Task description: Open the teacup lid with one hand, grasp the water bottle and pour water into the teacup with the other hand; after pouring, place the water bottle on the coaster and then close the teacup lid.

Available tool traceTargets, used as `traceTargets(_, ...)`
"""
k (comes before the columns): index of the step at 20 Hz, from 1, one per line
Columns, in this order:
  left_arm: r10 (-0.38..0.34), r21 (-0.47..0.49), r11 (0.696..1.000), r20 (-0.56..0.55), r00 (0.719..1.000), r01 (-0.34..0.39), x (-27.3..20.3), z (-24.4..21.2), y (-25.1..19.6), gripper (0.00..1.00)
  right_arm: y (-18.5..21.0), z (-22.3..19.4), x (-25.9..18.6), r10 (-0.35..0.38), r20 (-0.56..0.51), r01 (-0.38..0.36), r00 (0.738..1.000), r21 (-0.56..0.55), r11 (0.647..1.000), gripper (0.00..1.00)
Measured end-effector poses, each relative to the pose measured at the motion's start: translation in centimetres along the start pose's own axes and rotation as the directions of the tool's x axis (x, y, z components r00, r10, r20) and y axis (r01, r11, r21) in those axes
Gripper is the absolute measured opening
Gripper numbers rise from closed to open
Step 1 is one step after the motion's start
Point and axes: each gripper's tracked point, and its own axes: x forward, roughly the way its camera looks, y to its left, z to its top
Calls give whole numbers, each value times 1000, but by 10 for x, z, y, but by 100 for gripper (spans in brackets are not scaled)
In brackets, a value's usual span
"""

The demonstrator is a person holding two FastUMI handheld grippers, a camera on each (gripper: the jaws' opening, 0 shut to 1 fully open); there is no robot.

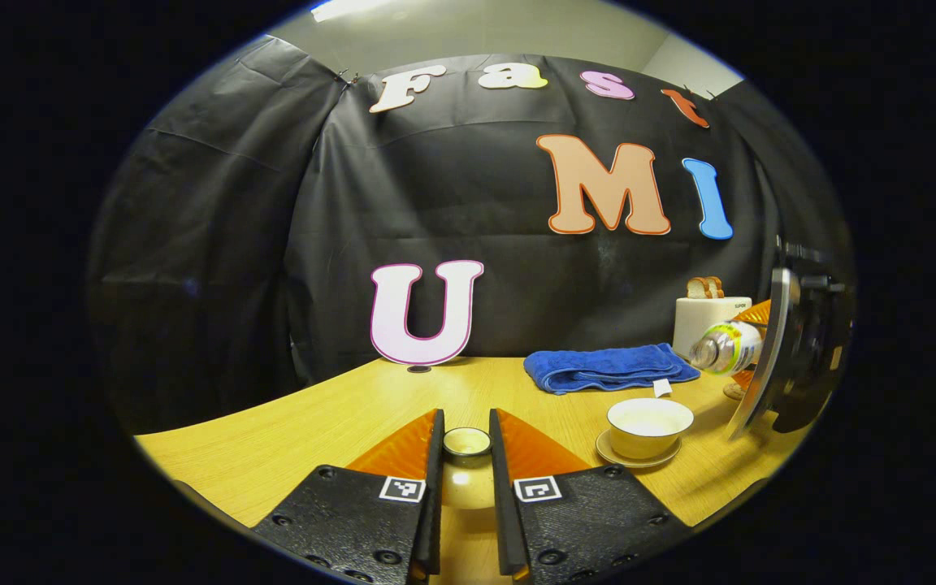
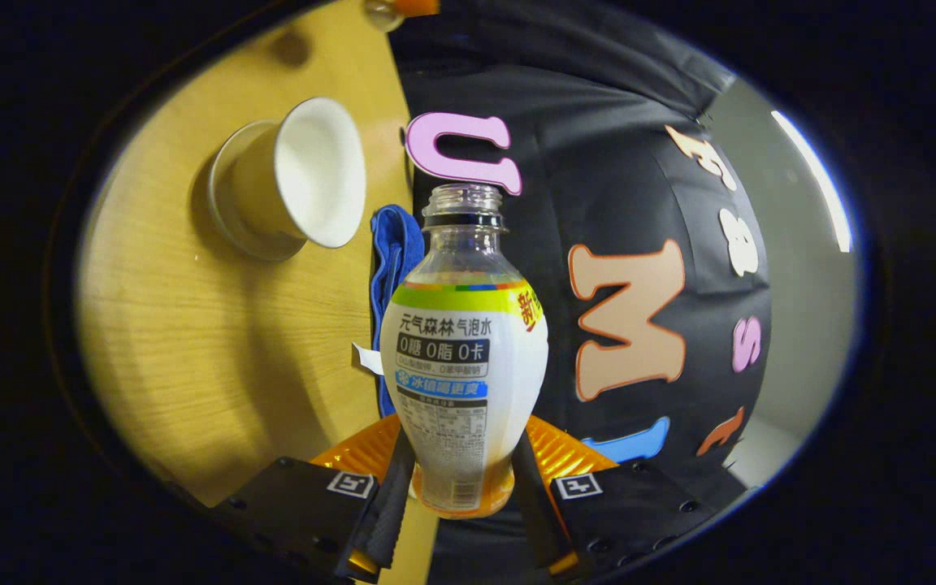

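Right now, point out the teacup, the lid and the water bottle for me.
teacup (image 1: 649,426), left gripper view, on its outer wall below the rim.
lid (image 1: 467,442), left gripper view, on its top knob between the fingers.
water bottle (image 2: 464,366), right gripper view, on its label.

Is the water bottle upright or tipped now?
Tipped. In the left gripper view the water bottle lies nearly sideways, its neck pointing toward the teacup. The right gripper holds its base; no cap is on.
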Motion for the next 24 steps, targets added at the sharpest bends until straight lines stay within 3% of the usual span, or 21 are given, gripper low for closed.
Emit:
traceTargets(2,0,0,1000,0,1000,0,0,0,0,25,-2,-5,-2,55,-10,-52,998,227,973,66)
traceTargets(3,0,0,1000,1,1000,0,0,1,0,25,-9,-10,-2,72,-16,-63,997,334,941,63)
traceTargets(6,0,0,1000,0,1000,0,0,1,0,25,-30,-16,8,79,-13,-57,997,575,816,68)
traceTargets(9,0,0,1000,0,1000,0,0,-1,0,25,-45,-38,17,89,-4,-53,996,778,627,66)
traceTargets(10,0,0,1000,1,1000,0,0,0,0,25,-45,-55,24,105,-17,-39,994,860,510,66)
traceTargets(11,0,0,1000,0,1000,0,0,0,0,25,-45,-64,27,113,-16,-36,993,895,446,66)
traceTargets(13,0,0,1000,0,1000,0,0,0,0,25,-42,-77,39,115,1,-39,993,941,335,67)
traceTargets(15,0,0,1000,0,1000,0,0,-1,0,25,-33,-97,47,131,-14,-20,991,966,256,67)
traceTargets(19,0,0,1000,1,1000,0,0,0,0,25,-22,-130,51,153,-56,32,987,987,158,66)
traceTargets(24,0,0,1000,1,1000,0,0,0,0,25,-7,-143,52,166,-52,19,985,980,196,66)
